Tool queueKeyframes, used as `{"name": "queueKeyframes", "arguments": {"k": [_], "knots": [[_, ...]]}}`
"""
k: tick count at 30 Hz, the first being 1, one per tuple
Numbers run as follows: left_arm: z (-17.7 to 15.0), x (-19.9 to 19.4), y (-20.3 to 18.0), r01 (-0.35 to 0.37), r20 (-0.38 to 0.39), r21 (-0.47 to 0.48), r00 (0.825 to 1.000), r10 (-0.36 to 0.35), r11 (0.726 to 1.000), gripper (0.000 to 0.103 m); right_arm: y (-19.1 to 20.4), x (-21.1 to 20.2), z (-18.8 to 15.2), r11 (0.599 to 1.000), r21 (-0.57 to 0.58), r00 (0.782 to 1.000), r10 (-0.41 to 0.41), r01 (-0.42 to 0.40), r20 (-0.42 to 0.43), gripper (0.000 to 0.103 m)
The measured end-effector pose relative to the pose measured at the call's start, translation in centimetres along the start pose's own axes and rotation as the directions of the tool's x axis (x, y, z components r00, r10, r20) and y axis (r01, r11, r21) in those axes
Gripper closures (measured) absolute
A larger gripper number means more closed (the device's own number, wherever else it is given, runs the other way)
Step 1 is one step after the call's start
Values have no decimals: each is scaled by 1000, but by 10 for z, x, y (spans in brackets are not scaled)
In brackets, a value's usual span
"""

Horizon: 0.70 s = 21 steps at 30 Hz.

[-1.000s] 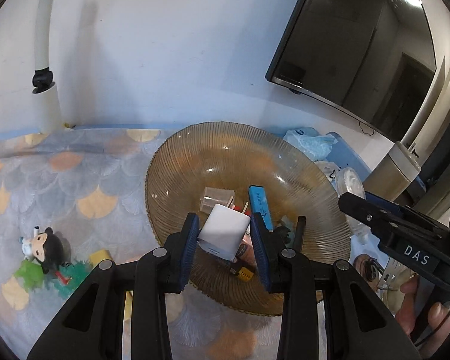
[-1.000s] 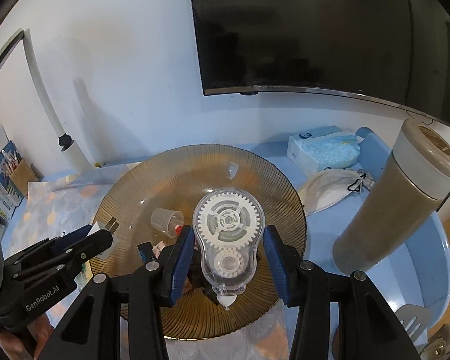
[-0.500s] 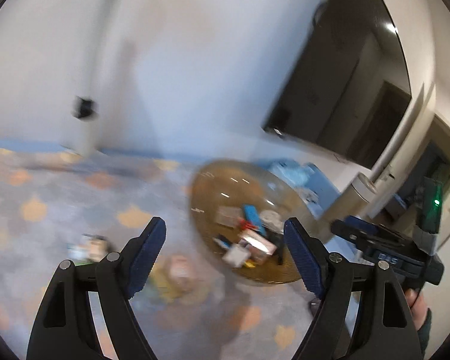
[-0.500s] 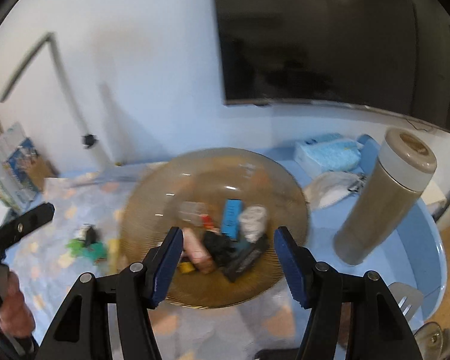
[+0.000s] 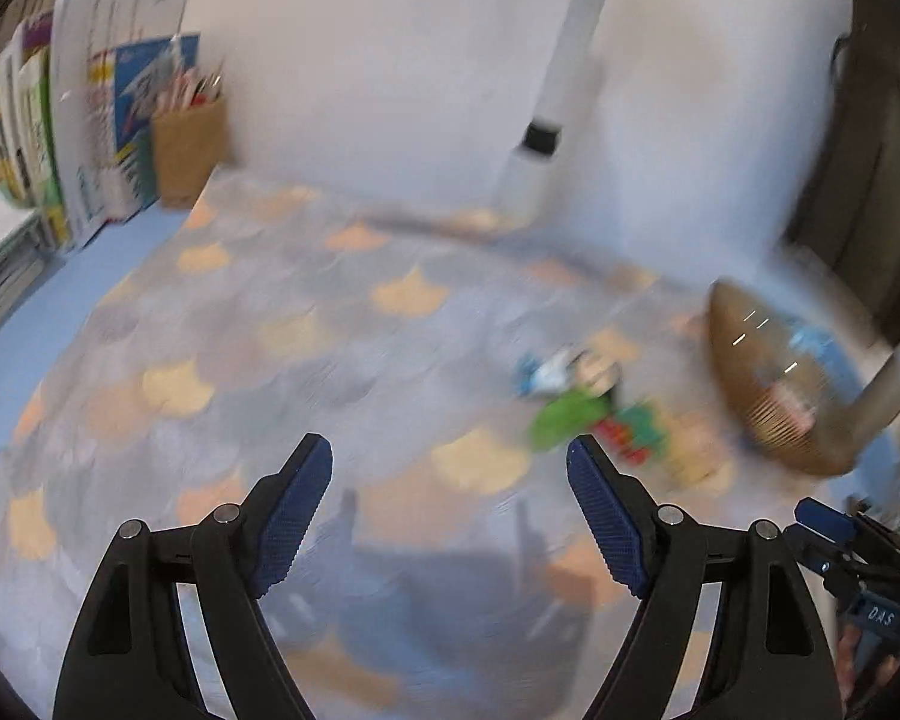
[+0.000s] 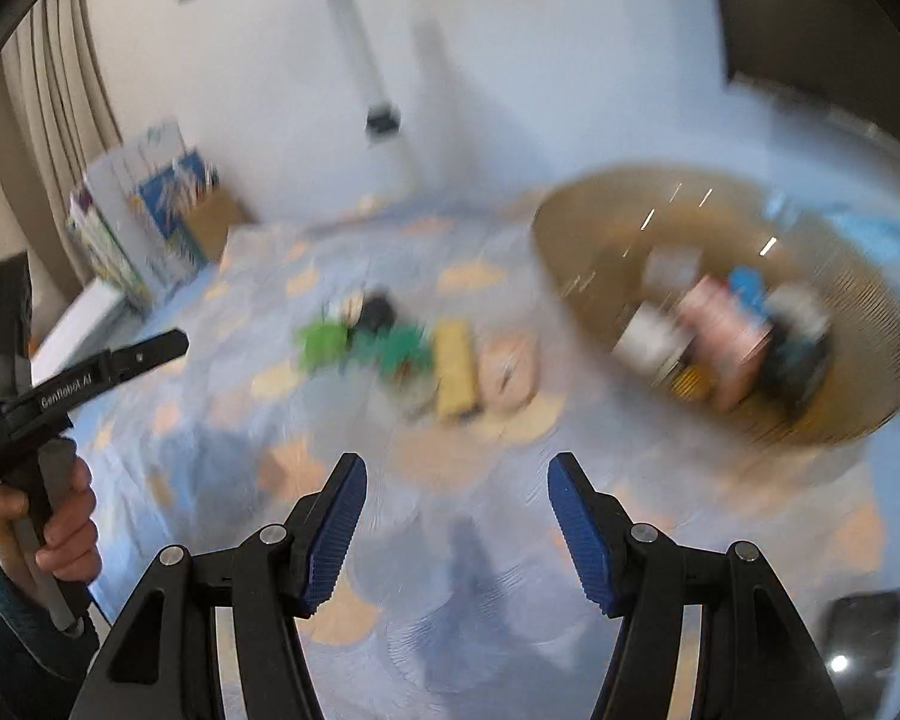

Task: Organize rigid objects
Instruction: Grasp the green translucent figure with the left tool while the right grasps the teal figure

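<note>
Both grippers have let go and swung away from the amber bowl (image 6: 870, 396) since a second ago — the left gripper (image 5: 449, 516) then pinched a white charger block and the right gripper (image 6: 456, 531) a clear gear-wheel tape dispenser, and now each set of blue pads stands wide apart with nothing between them over bare patterned cloth (image 5: 270, 360). In the right wrist view the bowl sits at the right of the frame, crowded with small items, too blurred to name. Loose toys (image 6: 390, 348) — green, dark and yellow shapes — lie on the cloth at frame centre, left of the bowl. By my reading two deposits are done and these leftovers are next.
</note>
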<state>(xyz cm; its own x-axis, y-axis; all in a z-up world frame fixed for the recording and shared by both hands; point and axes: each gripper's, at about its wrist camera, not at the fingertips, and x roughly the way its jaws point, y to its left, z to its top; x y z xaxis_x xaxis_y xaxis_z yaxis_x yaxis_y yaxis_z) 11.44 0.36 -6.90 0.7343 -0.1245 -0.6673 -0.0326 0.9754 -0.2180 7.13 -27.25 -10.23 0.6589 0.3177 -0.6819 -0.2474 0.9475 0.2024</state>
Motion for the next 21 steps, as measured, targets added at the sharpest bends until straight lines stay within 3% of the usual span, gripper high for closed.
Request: {"name": "queueKeyframes", "arguments": {"k": [5, 8, 11, 14, 15, 18, 21], "knots": [[-15, 13, 2, -66, 15, 34, 998, 65, 997, 24, 4, 27, -15, 999, -17, 998, -33, 33, -44, 42], [-24, 20, -3, -87, -22, 78, 996, 89, 993, 26, 3, 30, -16, 999, -21, 998, -49, 48, -49, 42], [-24, 19, -9, -64, -10, 114, 998, 65, 991, 29, 3, 32, -17, 999, -20, 997, -49, 48, -55, 42], [-18, 22, -12, 15, -70, 112, 998, -8, 994, 36, 6, 31, -13, 999, -36, 997, -40, 38, -73, 45], [-13, 21, -15, 54, -86, 115, 995, -45, 992, 36, 10, 31, -9, 999, -46, 994, -25, 20, -106, 52], [10, 14, -26, 106, -63, 148, 993, -98, 983, 36, 27, 24, 13, 996, -93, 996, 6, -15, -92, 53], [27, 30, -37, 146, -94, 166, 987, -131, 975, 36, 41, 27, 42, 990, -140, 998, 6, -15, -63, 53]]}}
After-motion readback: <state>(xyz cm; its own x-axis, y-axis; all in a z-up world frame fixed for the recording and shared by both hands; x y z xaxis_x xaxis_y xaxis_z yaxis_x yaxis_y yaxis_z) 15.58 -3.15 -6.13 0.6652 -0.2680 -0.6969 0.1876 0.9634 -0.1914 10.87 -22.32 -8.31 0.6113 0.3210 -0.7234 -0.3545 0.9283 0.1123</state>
